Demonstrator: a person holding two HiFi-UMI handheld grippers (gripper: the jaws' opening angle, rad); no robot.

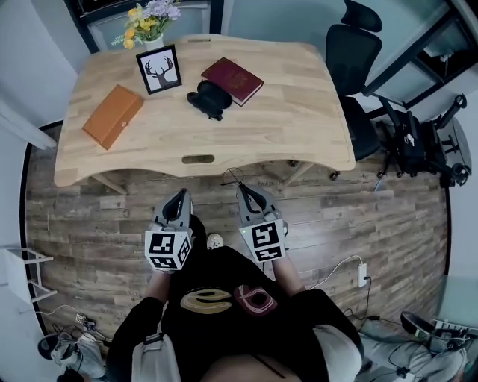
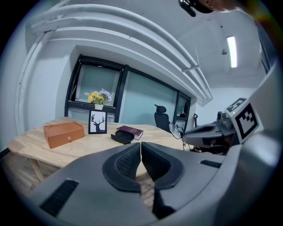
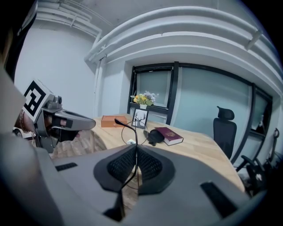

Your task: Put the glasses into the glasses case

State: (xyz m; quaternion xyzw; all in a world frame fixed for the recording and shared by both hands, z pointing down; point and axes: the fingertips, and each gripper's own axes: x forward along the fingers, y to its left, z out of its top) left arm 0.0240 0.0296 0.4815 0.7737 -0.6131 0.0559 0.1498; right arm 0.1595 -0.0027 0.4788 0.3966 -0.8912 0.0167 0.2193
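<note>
Left tool point(image 2: 140, 152): closed, pads together, nothing between them; I held it low in front of me, short of the worktop point(image 1: 284, 127).
Right tool point(image 3: 135, 159): closed on the glasses point(image 3: 136, 140), gripping the thin wire frame between its pads, with one temple arm curving up and away above the tips.
Glasses: off the worktop, in my right tool, over the wood floor point(image 1: 358, 224) near the worktop's front edge.
Glasses case point(image 1: 208, 97): black, lying on the worktop's far half, just beside the red book point(image 1: 232, 80) and to the right of the deer picture point(image 1: 159, 69); well apart from both tools.
Other things: an orange box point(image 1: 113, 115) at the worktop's left, flowers point(image 1: 151, 19) at the back, and an office chair point(image 1: 355, 60) off to the right.
</note>
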